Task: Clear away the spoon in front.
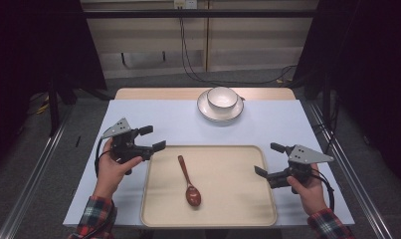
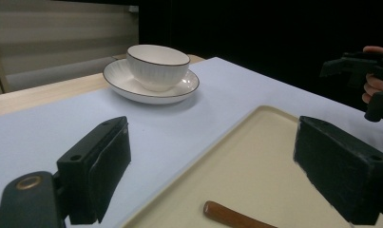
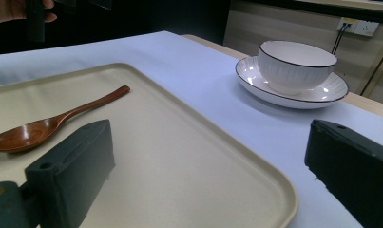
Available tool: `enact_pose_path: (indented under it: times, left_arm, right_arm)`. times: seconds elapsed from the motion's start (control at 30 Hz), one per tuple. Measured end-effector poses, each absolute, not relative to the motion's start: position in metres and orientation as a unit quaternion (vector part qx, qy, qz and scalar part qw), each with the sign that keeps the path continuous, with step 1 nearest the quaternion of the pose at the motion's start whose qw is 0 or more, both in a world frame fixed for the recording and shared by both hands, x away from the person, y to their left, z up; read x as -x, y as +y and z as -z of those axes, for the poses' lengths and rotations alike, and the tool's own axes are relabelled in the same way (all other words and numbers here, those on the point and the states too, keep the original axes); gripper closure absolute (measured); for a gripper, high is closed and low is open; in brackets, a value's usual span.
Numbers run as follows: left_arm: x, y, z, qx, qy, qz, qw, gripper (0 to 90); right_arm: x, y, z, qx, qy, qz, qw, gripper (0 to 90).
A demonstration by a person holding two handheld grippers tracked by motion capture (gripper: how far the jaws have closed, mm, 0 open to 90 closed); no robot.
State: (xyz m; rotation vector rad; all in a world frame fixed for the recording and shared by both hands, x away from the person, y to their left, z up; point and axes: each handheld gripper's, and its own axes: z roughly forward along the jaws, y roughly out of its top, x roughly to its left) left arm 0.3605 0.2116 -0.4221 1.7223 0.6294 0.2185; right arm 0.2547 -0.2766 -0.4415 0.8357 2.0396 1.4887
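The wooden spoon (image 1: 189,181) is found lying flat in the beige tray (image 1: 238,209), in the tray's left half and nearer its left rim than its right. Its long axis runs from the far side of the tray toward the near side, slightly slanted: the handle tip points toward the far-left corner, and the bowl rests closer to the near edge. The left gripper (image 1: 152,139) is held over the bench just outside the tray's far-left corner, with its jaws spread wide and nothing between them; in the left gripper view the handle end (image 2: 229,216) is seen just ahead, between the jaws and low. The right gripper (image 1: 268,159) is held at the tray's right rim, jaws likewise spread and empty, well apart from the spoon. The left gripper is therefore judged the nearer, and the handle tip is the end turned toward it. A white bowl (image 1: 222,97) on a saucer (image 1: 208,110) stands near the bench's far edge, clear of both grippers.
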Motion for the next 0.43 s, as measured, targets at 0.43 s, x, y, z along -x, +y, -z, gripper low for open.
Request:
enact_pose_path:
  times: [0.43]
  left_arm:
    - [-0.363,0.226,0.425,-0.734,0.292,-0.110,0.604,10.7]
  right_arm:
    - [-0.255,-0.276,0.443,-0.305,0.750,-0.536,0.238,2.1]
